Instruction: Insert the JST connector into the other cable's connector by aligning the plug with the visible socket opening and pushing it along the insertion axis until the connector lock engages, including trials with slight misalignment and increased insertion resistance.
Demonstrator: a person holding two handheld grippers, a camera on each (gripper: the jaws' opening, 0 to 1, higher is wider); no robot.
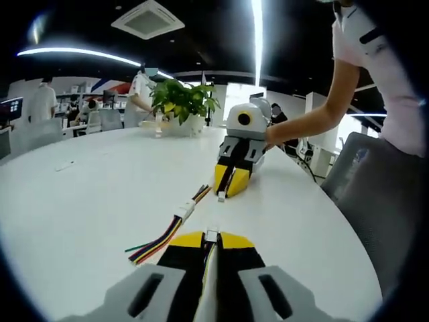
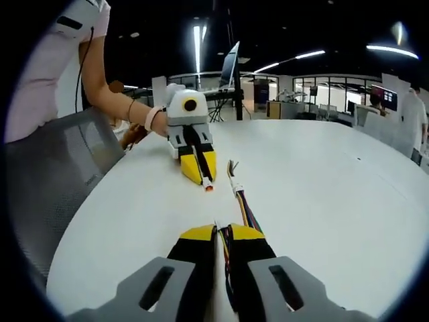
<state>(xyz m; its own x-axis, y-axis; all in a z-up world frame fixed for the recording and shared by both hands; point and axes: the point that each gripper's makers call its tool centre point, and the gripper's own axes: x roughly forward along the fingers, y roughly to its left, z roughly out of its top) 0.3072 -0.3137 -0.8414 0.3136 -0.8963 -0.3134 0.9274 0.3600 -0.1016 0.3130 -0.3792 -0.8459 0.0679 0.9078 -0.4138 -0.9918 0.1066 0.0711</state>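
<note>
Small white connector [image 1: 212, 235] sits pinched at the tips of the left gripper [image 1: 212, 243], bottom centre of the left gripper view; jaws closed on it. The same connector shows at that gripper's tip [image 2: 207, 184] left of centre in the right gripper view, with a reddish end.

Second connector: the right gripper [image 2: 222, 235] is closed on a bundle of coloured wires [image 2: 226, 258], bottom centre of its own view. In the left gripper view a small white piece [image 1: 221, 196] hangs from that gripper's tips [image 1: 231, 184], centre frame; probably the mating connector, too small to confirm.

A further cable [image 1: 175, 225] with a white connector lies loose on the white table [image 1: 87, 201] between the two grippers, multicoloured wires fanning toward lower left.

Step, as judged: both halves gripped, grippers facing each other and well apart; approach and alignment not yet begun. Socket opening is too small to make out.

Next move calls for: bring the tips together above the table, match the plug's orientation to the opening, line up both axes, then push straight. Risk: a grip on wires rather than housing lets the connector pivot under resistance.

Background: potted plant [image 1: 182, 102], upper centre.
</note>
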